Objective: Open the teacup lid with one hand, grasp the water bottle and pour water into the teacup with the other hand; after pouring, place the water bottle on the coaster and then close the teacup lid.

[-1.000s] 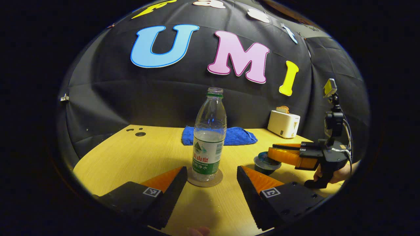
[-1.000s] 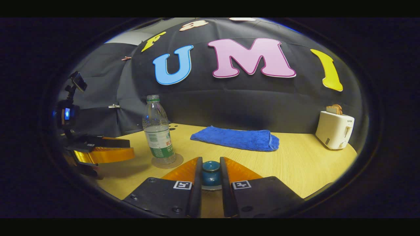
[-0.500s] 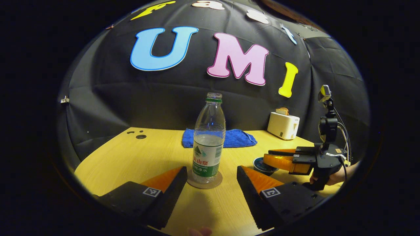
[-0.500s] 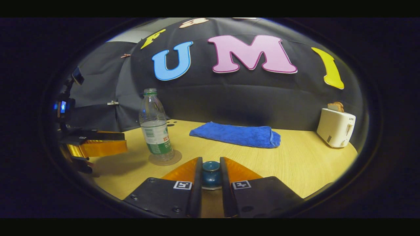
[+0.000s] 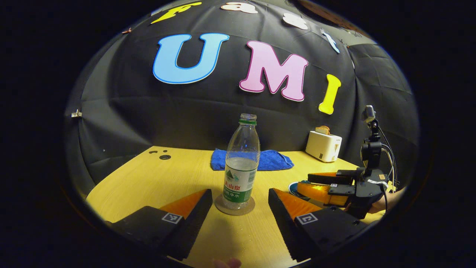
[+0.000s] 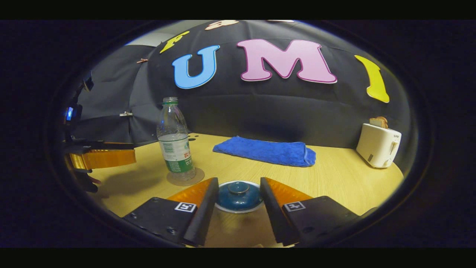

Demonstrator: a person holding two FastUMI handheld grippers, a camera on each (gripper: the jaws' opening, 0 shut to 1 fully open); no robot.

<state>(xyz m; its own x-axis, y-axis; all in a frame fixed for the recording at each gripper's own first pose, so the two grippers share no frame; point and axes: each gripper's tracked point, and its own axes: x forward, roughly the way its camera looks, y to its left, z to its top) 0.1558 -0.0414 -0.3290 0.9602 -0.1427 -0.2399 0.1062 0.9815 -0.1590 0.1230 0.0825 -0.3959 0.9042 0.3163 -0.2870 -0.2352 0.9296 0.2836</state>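
Teacup lid, blue with a small knob, seated on the teacup nearest in the right gripper view, between the spread fingers of the right gripper, neither finger visibly touching it. Same gripper seen from the side in the left gripper view, low over the lid at the right of the surface, held by a hand. Left gripper wide apart too, empty, just short of the water bottle. Bottle upright, uncapped, about half full, standing on the round coaster. Farther back, blue towel lying flat near the cloth wall. White toaster with bread in its slot at the far right corner.
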